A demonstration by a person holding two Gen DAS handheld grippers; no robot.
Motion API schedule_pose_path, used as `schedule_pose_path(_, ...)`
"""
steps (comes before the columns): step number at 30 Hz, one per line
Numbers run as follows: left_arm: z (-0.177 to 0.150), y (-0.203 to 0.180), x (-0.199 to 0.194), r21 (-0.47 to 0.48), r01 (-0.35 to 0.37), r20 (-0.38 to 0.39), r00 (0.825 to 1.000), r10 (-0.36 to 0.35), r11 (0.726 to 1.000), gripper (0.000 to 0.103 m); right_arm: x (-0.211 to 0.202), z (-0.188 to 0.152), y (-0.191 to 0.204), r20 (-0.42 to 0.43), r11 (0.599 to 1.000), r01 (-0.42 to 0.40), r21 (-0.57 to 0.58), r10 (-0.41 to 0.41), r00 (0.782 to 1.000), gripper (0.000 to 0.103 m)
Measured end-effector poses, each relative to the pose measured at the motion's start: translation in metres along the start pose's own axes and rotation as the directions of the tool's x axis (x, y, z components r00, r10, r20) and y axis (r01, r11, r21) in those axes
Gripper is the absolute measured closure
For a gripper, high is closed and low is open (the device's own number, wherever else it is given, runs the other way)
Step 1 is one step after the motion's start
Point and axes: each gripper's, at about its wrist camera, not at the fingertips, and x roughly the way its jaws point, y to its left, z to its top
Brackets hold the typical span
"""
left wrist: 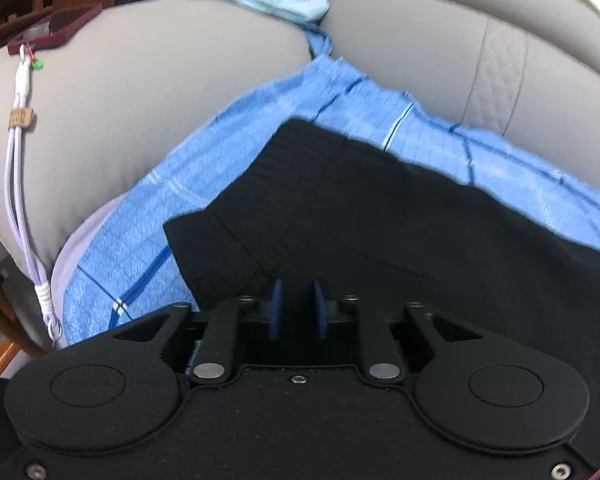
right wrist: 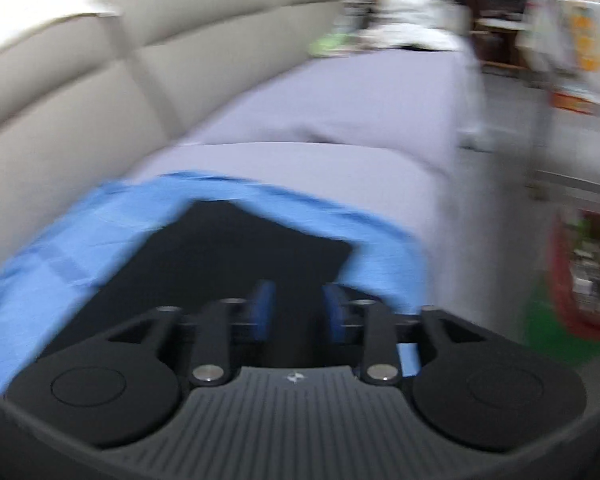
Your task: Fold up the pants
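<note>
Pants (left wrist: 380, 220), black, lay flat on a blue checked sheet (left wrist: 148, 240) over the grey sofa (left wrist: 160, 92). Left gripper (left wrist: 298, 308) and right gripper (right wrist: 296, 312) hovered just above the cloth, fingers parted, pinching nothing. Judged between folds; next needs an edge grasped.

Pants (left wrist: 380, 216) atop cloth (left wrist: 228, 148) on sofa (left wrist: 140, 80).

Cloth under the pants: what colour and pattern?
Blue cloth with thin darker stripes, clearest in the left wrist view.
</note>
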Motion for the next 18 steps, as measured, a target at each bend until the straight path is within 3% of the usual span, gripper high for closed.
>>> schedule_pose_path(2,-0.001,0.002,-0.011,0.010,0.022,0.062,0.998,-0.023,1.000,0.073,-0.011,-0.005,0.033,-0.032,0.984,-0.154,-0.089,0.152,0.988,0.037)
schedule_pose_path(4,-0.003,0.003,-0.024,0.040,0.059,0.131,0.989,-0.064,0.997,0.065,-0.024,-0.018,0.071,-0.095,0.929,-0.321,-0.184,0.308,0.947,0.030)
schedule_pose_path(6,-0.006,0.003,-0.032,0.080,0.112,0.170,0.978,-0.124,0.991,0.062,-0.037,-0.037,0.112,-0.186,0.829,-0.495,-0.260,0.460,0.868,0.024)
schedule_pose_path(8,-0.008,0.004,-0.030,0.109,0.143,0.164,0.974,-0.160,0.984,0.062,-0.053,-0.064,0.159,-0.297,0.685,-0.659,-0.310,0.589,0.752,0.022)
schedule_pose_path(10,-0.011,0.004,-0.022,0.115,0.117,0.143,0.981,-0.133,0.986,0.064,-0.065,-0.088,0.201,-0.393,0.562,-0.763,-0.320,0.654,0.646,0.022)
schedule_pose_path(11,-0.014,0.004,-0.015,0.116,0.091,0.123,0.987,-0.105,0.989,0.064,-0.070,-0.100,0.221,-0.427,0.525,-0.789,-0.320,0.664,0.614,0.022)
schedule_pose_path(12,-0.016,0.006,-0.008,0.113,0.063,0.092,0.993,-0.074,0.992,0.064,-0.075,-0.112,0.243,-0.459,0.497,-0.805,-0.324,0.662,0.593,0.022)
schedule_pose_path(13,-0.020,0.008,0.001,0.108,0.045,0.061,0.997,-0.052,0.993,0.074,-0.078,-0.122,0.261,-0.486,0.479,-0.813,-0.332,0.651,0.583,0.024)
schedule_pose_path(15,-0.028,0.012,0.002,0.131,0.029,0.092,0.995,-0.041,0.991,0.079,-0.081,-0.139,0.300,-0.565,0.476,-0.813,-0.336,0.588,0.578,0.066)
schedule_pose_path(16,-0.031,0.011,0.002,0.156,0.024,0.095,0.995,-0.039,0.987,0.079,-0.079,-0.146,0.316,-0.608,0.489,-0.812,-0.319,0.551,0.572,0.073)
schedule_pose_path(18,-0.033,0.011,0.002,0.168,0.026,0.103,0.994,-0.044,0.985,0.079,-0.073,-0.159,0.343,-0.682,0.515,-0.806,-0.294,0.478,0.554,0.074)
